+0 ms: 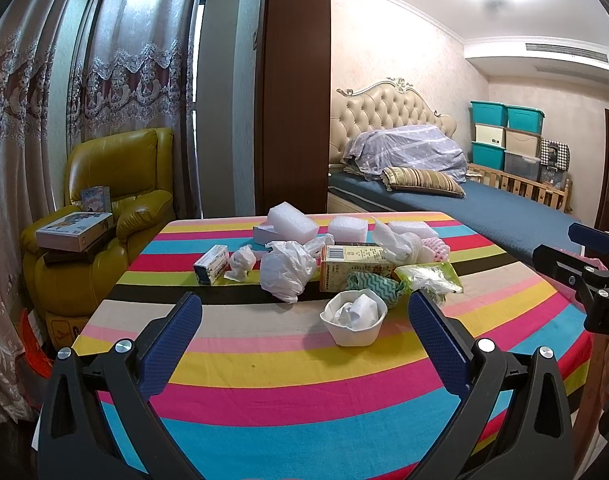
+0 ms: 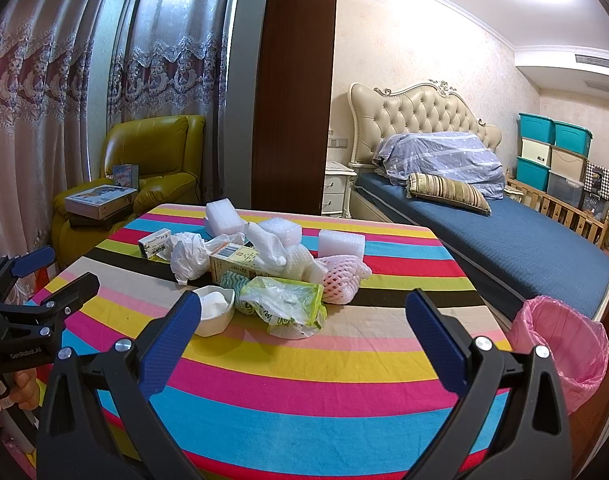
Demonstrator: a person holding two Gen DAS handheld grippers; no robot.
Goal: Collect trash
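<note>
A heap of trash lies on the striped tablecloth (image 1: 304, 392): a crumpled white plastic bag (image 1: 284, 270), an orange carton (image 1: 354, 266), a small blue-and-white box (image 1: 211, 269), white foam blocks (image 1: 292, 220), a pink foam fruit net (image 2: 344, 278), a green wet-wipe pack (image 2: 286, 304) and a white paper bowl (image 1: 354, 316) holding crumpled paper. My left gripper (image 1: 304, 316) is open just short of the bowl, nothing between its fingers. My right gripper (image 2: 304, 316) is open in front of the wipe pack, empty. A bin with a pink liner (image 2: 560, 344) stands at the table's right.
A yellow armchair (image 1: 116, 208) with boxes on it stands beyond the table's left corner, beside long curtains. A bed (image 2: 504, 236) with a blue cover runs along the right, storage crates (image 2: 552, 152) behind it. A dark wooden panel (image 1: 296, 88) rises behind the table.
</note>
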